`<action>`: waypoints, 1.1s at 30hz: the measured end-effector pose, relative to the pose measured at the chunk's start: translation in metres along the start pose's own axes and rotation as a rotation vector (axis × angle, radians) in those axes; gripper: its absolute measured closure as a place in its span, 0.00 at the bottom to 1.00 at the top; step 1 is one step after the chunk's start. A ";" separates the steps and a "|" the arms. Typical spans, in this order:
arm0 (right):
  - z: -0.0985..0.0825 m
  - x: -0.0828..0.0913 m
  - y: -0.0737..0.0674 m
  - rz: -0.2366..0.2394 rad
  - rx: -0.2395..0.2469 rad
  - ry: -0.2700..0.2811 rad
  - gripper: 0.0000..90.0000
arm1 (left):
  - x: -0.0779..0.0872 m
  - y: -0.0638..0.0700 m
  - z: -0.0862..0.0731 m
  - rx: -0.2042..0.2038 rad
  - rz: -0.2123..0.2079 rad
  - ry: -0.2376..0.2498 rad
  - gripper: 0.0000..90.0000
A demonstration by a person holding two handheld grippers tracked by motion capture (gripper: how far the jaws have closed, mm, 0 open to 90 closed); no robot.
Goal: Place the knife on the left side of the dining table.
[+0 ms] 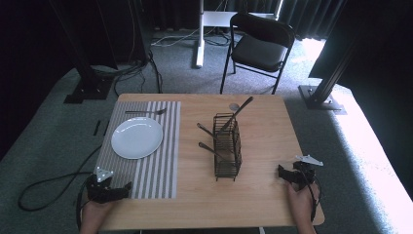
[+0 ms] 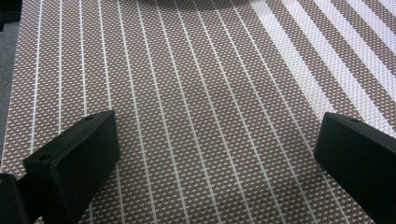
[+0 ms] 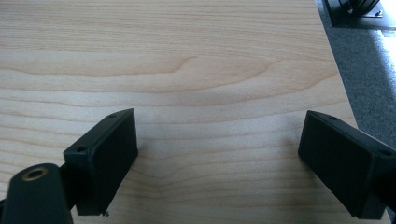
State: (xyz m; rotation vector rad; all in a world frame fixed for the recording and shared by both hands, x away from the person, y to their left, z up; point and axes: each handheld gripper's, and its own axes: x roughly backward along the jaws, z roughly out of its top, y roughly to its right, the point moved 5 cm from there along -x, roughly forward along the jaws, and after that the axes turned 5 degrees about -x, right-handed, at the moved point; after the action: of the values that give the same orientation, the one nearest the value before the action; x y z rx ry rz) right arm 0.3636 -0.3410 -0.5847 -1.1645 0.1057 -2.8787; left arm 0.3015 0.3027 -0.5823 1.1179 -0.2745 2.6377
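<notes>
A striped placemat (image 1: 146, 161) covers the left part of the wooden table (image 1: 268, 131). On it lie a white plate (image 1: 137, 137) and, beyond the plate, a piece of cutlery (image 1: 146, 112). A black wire caddy (image 1: 227, 146) stands mid-table with three utensils leaning out of it, the tallest utensil (image 1: 241, 108) pointing to the far right. My left gripper (image 1: 125, 189) rests at the near left corner, open over the placemat (image 2: 205, 93) with nothing between its jaws (image 2: 217, 140). My right gripper (image 1: 281, 173) sits at the near right, open over bare wood (image 3: 219, 126).
A black folding chair (image 1: 260, 46) stands beyond the table's far edge. Black frame posts (image 1: 87, 73) and cables lie on the carpet to the far left, and another post base (image 1: 319, 95) stands to the right. The table's right edge (image 3: 343, 88) is close to my right gripper.
</notes>
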 end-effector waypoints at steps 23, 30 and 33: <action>0.000 0.000 0.000 -0.002 0.000 0.000 0.12 | 0.000 -0.001 0.000 -0.013 -0.011 -0.001 0.01; 0.000 0.000 0.000 -0.002 -0.002 0.000 0.12 | 0.001 -0.001 0.001 -0.007 -0.005 -0.016 0.02; 0.000 0.000 0.000 -0.002 -0.002 0.000 0.12 | 0.001 -0.001 0.002 -0.002 -0.003 -0.021 0.04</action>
State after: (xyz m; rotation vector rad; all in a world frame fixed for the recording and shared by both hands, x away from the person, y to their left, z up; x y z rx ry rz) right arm 0.3636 -0.3413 -0.5847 -1.1656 0.1072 -2.8814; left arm 0.3025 0.3031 -0.5797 1.1459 -0.2789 2.6239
